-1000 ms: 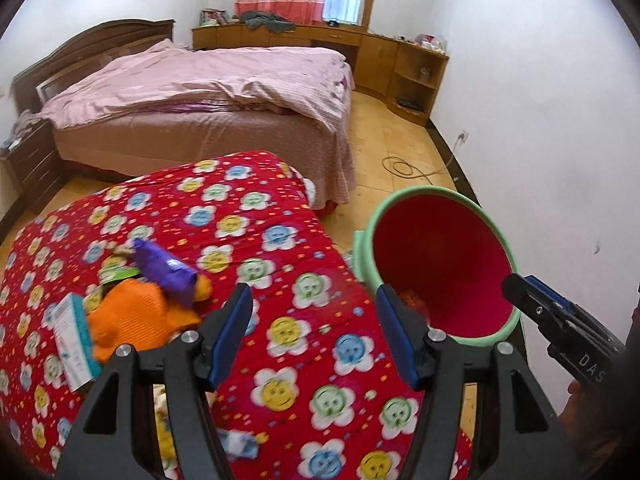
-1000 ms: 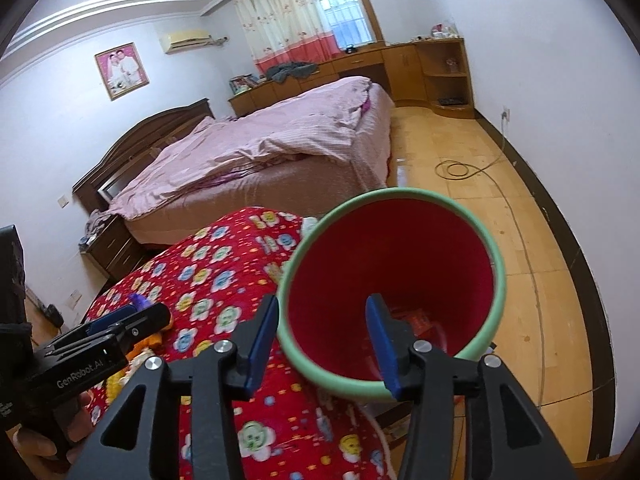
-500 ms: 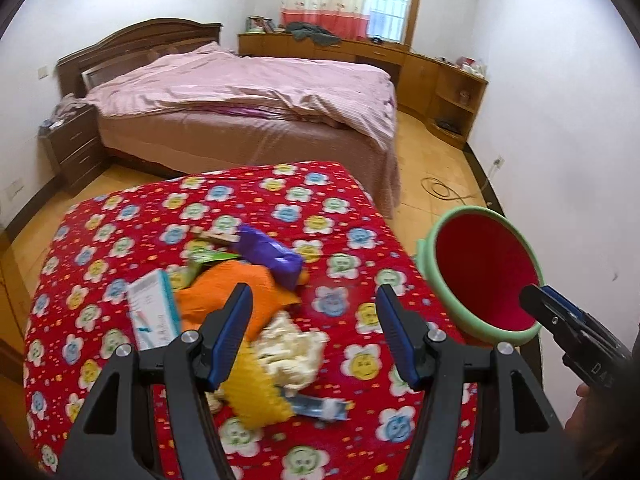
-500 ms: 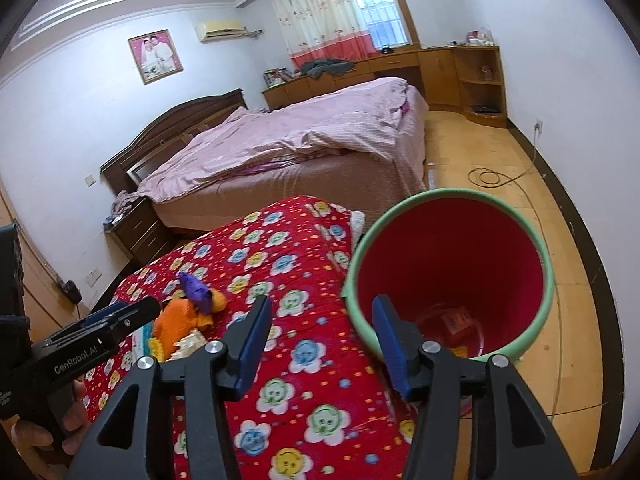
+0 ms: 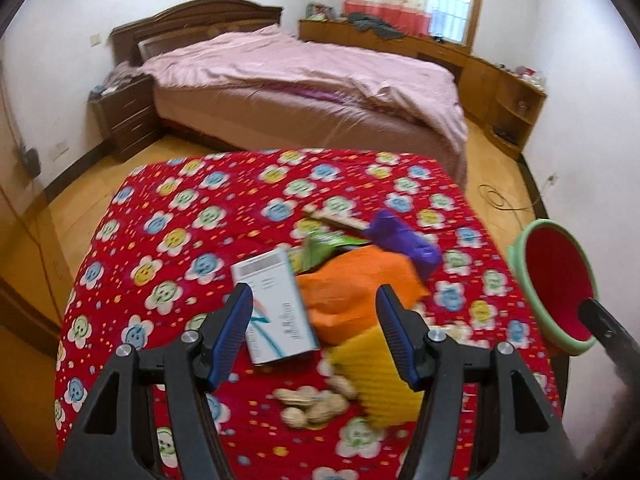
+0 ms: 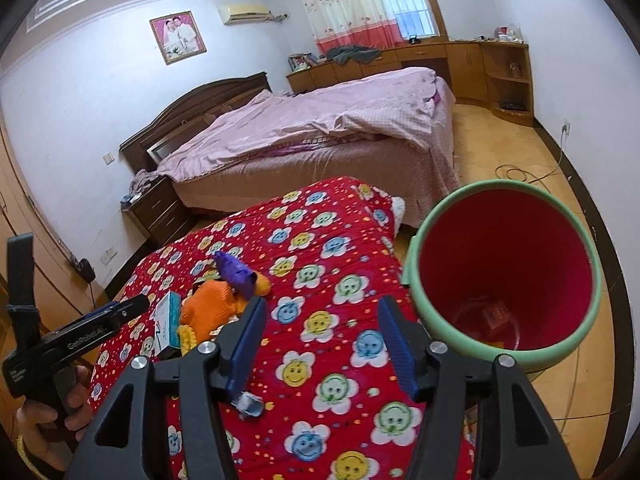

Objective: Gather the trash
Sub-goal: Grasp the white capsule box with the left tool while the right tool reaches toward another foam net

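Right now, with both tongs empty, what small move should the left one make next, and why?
Probably ease the open left tongs forward and down onto the orange bag, which lies just ahead between the fingers. The white box sits at its left edge. The red bin waits at the table's right.

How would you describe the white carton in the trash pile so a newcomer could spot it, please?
Find the red flowered cloth and its trash pile. The white carton lies at the pile's left edge beside the orange bag: the only flat, rectangular, printed box there.
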A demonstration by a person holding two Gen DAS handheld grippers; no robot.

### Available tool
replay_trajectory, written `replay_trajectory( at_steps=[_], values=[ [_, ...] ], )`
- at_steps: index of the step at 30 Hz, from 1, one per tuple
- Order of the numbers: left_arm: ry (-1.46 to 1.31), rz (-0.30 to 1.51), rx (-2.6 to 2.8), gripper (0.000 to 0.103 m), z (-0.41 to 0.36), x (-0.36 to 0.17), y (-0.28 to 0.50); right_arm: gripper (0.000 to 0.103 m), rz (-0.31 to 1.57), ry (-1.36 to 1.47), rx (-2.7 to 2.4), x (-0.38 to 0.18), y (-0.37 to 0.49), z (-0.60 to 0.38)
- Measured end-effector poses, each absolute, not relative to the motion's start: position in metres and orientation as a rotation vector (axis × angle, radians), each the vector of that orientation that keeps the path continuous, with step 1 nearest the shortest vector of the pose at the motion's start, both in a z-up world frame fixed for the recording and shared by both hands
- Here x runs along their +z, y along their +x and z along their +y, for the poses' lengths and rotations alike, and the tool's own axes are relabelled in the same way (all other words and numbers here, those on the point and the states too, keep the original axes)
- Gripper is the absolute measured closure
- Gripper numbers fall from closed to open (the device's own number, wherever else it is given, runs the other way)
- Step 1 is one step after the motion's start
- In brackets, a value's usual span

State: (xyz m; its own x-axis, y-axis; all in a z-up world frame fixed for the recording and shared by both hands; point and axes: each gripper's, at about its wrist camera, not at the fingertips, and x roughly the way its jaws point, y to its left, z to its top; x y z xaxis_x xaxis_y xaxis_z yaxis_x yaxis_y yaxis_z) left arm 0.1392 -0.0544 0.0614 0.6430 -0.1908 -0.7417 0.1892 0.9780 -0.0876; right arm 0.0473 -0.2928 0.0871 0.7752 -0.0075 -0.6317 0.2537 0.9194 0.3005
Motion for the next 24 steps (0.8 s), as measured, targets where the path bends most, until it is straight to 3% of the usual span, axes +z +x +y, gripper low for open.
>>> replay_trajectory(
  at_steps=[12,14,24],
  values=[
    [-0.093,1.009,-0.146,0.037,-0.025,-0.002,0.176,0.042,0.735,0.404,-0.14,0.066,0.065,-0.281],
    [-0.116,1.009,-0.148,0.033,-0.023,-0.005,0.178,0.042,0.742,0.407,-0.142,0.064,0.066,-0.281],
    [-0.134,1.041,-0.174,0.032,-0.031,-0.017,0.185,0.042,0.772,0.404,-0.131,0.057,0.073,-0.278]
  ],
)
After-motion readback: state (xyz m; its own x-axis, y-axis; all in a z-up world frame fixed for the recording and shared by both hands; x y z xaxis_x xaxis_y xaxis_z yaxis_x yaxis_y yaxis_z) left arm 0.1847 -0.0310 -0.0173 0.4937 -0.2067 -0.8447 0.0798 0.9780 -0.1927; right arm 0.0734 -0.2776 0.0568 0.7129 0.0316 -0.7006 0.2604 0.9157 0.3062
